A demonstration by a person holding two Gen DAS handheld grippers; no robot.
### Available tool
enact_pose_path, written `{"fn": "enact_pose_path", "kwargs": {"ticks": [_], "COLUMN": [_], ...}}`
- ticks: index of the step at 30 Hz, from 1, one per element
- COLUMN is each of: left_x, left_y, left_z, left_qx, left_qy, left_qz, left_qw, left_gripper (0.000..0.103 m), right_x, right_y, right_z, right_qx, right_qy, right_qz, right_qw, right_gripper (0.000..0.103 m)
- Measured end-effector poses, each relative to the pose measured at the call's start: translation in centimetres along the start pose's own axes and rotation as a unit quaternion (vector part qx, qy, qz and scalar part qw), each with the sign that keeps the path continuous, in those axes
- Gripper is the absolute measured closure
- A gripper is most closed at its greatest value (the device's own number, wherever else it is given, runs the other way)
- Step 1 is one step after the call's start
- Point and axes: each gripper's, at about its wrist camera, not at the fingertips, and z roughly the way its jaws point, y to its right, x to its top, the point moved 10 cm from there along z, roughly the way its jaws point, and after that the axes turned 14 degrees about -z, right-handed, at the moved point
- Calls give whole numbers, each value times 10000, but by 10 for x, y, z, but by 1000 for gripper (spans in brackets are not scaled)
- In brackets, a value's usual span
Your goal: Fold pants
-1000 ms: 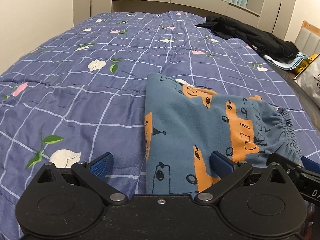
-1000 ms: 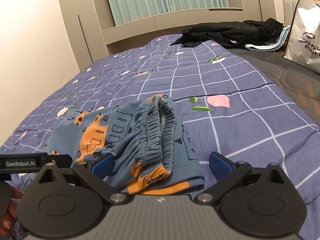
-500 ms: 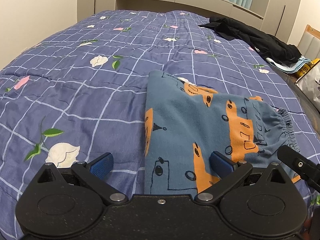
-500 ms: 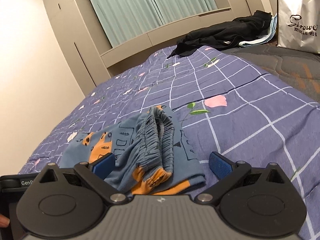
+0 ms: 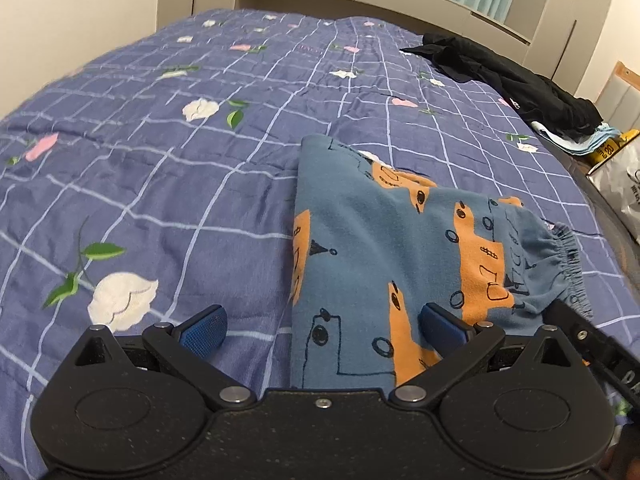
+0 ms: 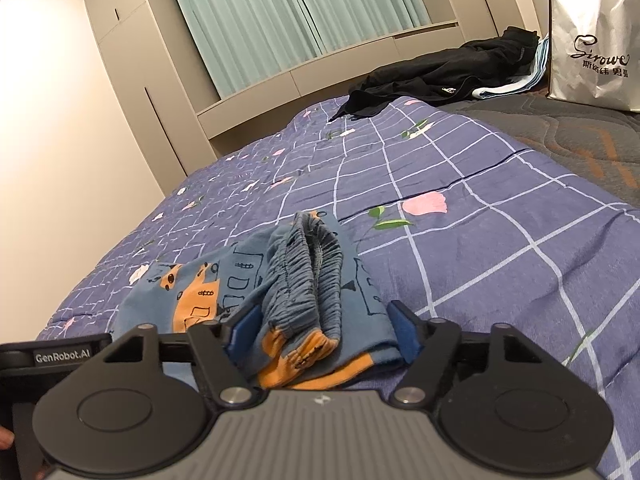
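Observation:
Blue pants with orange print [image 5: 384,248] lie folded on the purple checked quilt [image 5: 160,168]. My left gripper [image 5: 322,326] is open over the pants' near left edge, its right pad [image 5: 442,326] on the cloth. In the right wrist view the pants [image 6: 248,288] show their gathered waistband [image 6: 308,264]. My right gripper [image 6: 322,326] straddles the waistband end with its jaws partly closed around the cloth, pads close to both sides. The left gripper's body [image 6: 52,356] shows at the left edge there.
A pile of black clothes [image 5: 516,80] lies at the far right of the bed, also in the right wrist view [image 6: 440,76]. A white shopping bag [image 6: 592,36] stands on the grey mattress at the right. Wardrobes and curtains stand behind the bed.
My right gripper has dropped lower and its jaws have narrowed around the waistband end. My left gripper has tilted slightly; it stays open.

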Motion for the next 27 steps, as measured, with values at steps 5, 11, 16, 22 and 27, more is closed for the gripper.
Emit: {"fn": "enact_pose_path", "kwargs": {"ticks": [5,11,16,22,27], "left_x": [0,-3,-5,-5,-5], "left_y": [3,18,18,14,14], "left_z": [-9,-15,-14,-15,-16], "left_qx": [-22,-129,-140,-227,-323], "left_qy": [129,172,93,-2,-27], "left_qz": [104,443,431,253,146], "left_qw": [9999,9988,9989,9994,9994], "left_gripper": [2,5,12,19,28], "right_x": [-1,-2,-3,-3,-3], "right_y": [-2,-3,-3,-3,-4], "right_z": [0,-1,-2,-2,-1], "right_qx": [34,51,49,48,25], "right_qy": [6,52,70,80,93], "right_qz": [14,15,11,12,-18], "right_qw": [10000,10000,10000,10000,10000], "right_gripper": [41,45,44,44,44]}}
